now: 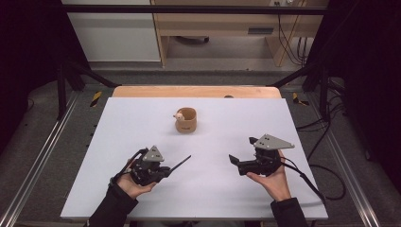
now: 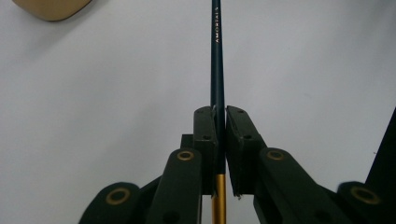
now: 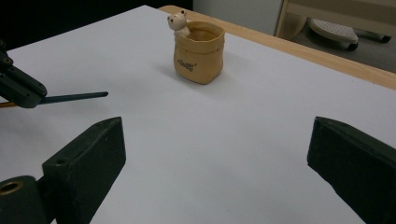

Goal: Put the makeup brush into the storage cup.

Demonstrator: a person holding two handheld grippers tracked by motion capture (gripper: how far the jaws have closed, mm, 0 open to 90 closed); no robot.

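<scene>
Two black two-jaw grippers, the left gripper and the right gripper. One slim dark pencil with a gold end. One small tan pouch-shaped pot bearing one little bear figure. One white table board.

The worktop is a plain white board laid over a wooden top, whose pale wood edge shows as a strip along the far side at 12 o'clock. Standing directly on the white surface is a small tan pot shaped like a sack, upright, a little beyond the middle toward 12 o'clock. A tiny bear figure perches at its rim, on the 9 o'clock side in the high view.
</scene>
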